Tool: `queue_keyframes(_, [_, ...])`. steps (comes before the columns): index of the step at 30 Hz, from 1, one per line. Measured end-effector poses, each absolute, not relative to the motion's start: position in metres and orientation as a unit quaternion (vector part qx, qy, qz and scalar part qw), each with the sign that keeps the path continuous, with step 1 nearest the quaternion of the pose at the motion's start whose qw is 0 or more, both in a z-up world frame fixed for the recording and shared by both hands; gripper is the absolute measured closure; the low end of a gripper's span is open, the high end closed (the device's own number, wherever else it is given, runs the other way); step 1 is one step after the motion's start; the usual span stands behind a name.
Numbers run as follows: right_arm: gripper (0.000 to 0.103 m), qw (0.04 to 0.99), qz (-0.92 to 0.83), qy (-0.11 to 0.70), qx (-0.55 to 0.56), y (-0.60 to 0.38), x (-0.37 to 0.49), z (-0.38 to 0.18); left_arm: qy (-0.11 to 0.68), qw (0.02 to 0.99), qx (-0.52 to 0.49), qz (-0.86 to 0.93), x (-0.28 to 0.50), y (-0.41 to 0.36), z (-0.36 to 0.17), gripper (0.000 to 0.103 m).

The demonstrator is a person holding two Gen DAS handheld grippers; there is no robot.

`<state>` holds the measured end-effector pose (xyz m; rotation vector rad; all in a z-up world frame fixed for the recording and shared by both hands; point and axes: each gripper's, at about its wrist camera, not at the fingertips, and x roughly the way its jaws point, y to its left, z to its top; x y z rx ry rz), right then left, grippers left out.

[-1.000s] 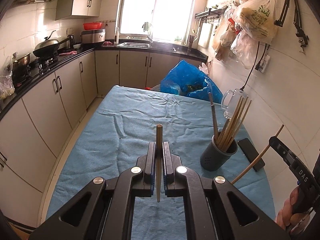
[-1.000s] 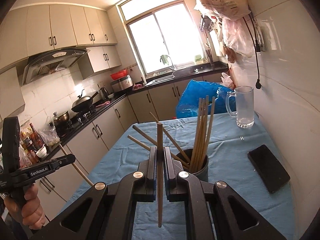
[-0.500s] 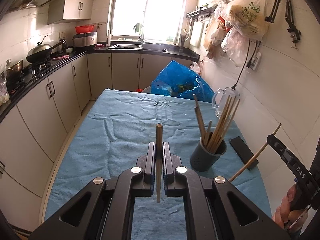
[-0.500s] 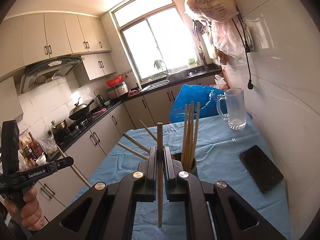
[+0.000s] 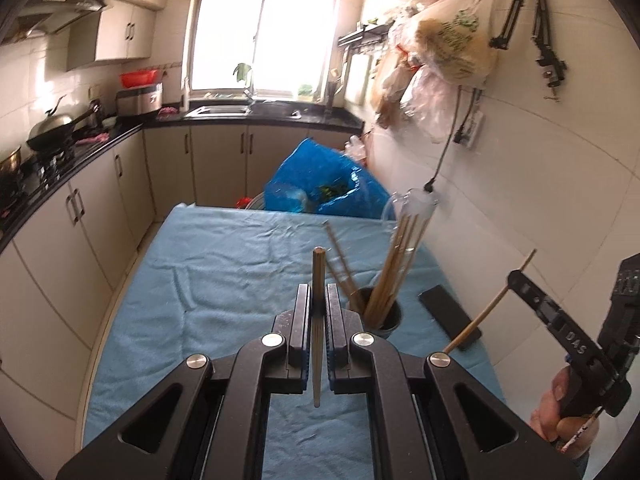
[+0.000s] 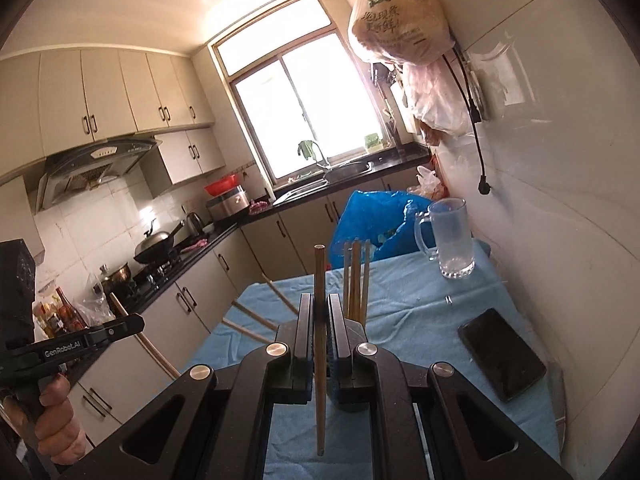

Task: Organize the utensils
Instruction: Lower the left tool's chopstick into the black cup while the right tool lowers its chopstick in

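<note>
A dark grey utensil cup (image 5: 382, 322) holding several wooden chopsticks (image 5: 394, 264) stands on the blue cloth-covered table (image 5: 224, 276). My left gripper (image 5: 318, 292) is shut on one upright wooden chopstick (image 5: 318, 280), above the cloth and just left of the cup. My right gripper (image 6: 319, 304) is shut on another upright chopstick (image 6: 319, 280), with the cup (image 6: 346, 398) mostly hidden behind its jaws and the standing chopsticks (image 6: 354, 276) rising just right of it. The left wrist view also shows the right gripper (image 5: 516, 280) at the right edge with its chopstick (image 5: 486, 314).
A black phone (image 6: 502, 354) lies on the cloth to the right, by the tiled wall. A glass mug (image 6: 452, 240) and a blue plastic bag (image 5: 324, 184) are at the table's far end. Kitchen cabinets (image 5: 80, 216) line the left side. Bags (image 5: 444, 48) hang on the wall.
Both grippers have risen and drawn back a little, each still shut on its chopstick. The cup now sits lower and closer to the jaws in both views.
</note>
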<state>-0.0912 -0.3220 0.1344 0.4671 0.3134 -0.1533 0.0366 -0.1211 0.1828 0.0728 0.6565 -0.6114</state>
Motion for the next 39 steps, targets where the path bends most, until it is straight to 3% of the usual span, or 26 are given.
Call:
queue_keyframes(17, [0.096, 0.958, -0.092, 0.111, 0.249, -0.36, -0.079, 0.182, 0.265, 0.901, 0.044, -0.34, 0.046, -0.193, 0.241, 0.097])
queue_keyframes(24, [0.096, 0.962, -0.111, 0.111, 0.225, -0.361, -0.048, 0.187, 0.285, 0.898, 0.03, -0.333, 0.077, -0.214, 0.229, 0.097])
queue_keyframes(39, [0.096, 0.953, -0.117, 0.164, 0.225, -0.372, -0.008, 0.142, 0.334, 0.884, 0.027, -0.325, 0.107, -0.224, 0.166, 0.097])
